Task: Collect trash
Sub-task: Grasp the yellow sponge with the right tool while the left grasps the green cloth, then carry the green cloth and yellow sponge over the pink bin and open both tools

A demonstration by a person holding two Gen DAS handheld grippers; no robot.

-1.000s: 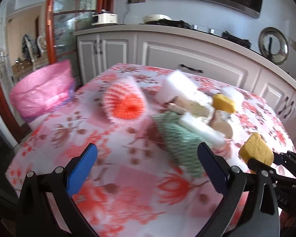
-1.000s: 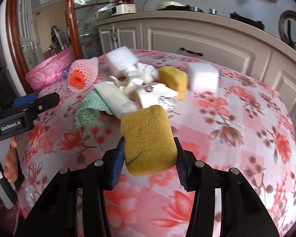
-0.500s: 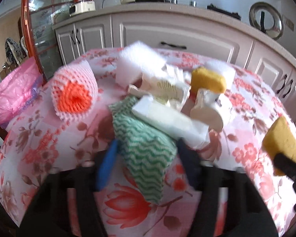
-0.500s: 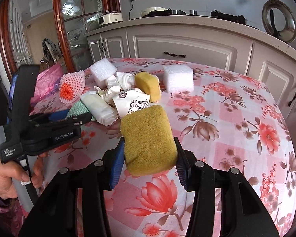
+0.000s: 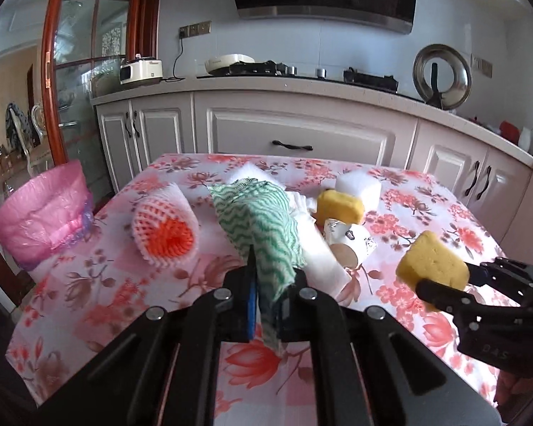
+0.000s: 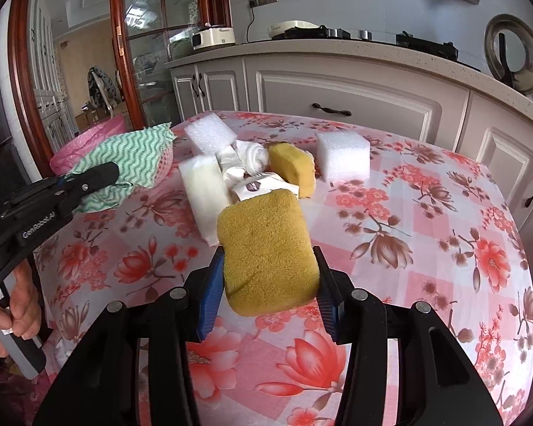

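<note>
Now both grippers were full. The left gripper (image 5: 266, 294) was shut tight on the green wavy cloth (image 5: 263, 227), and the cloth was lifted off the counter (image 5: 99, 294). Most of the cloth stuck up past the fingers, and a loose corner hung down below them. The right gripper (image 6: 268, 285) squeezed a yellow sponge (image 6: 266, 252) between its blue pads (image 6: 209, 294), up in the air over the flowered cover.

The pink trash bag (image 5: 42, 220) sat off the counter's edge at 9 o'clock in the left view. That looked like the place for both things to go.

More trash was waiting on the counter. A netted orange thing (image 5: 165, 234) lay at 10 o'clock from the left gripper. A second yellow sponge (image 5: 341, 206), 2 white foam blocks (image 6: 344, 156), a long white pack (image 6: 204, 191) and a paper cup (image 5: 351, 248) were piled near the middle.

Some things could go wrong from here. The cloth was soft and floppy, and only a small part was pinched, so a fast swing could make it slip out. Its hanging corner could drag over the pile and knock the cup or the netted thing off the counter. The bag's mouth looked droopy, so a drop from the side could land on the floor. The 2 grippers were also near each other, and they could bump if both headed for the bag at once.
</note>
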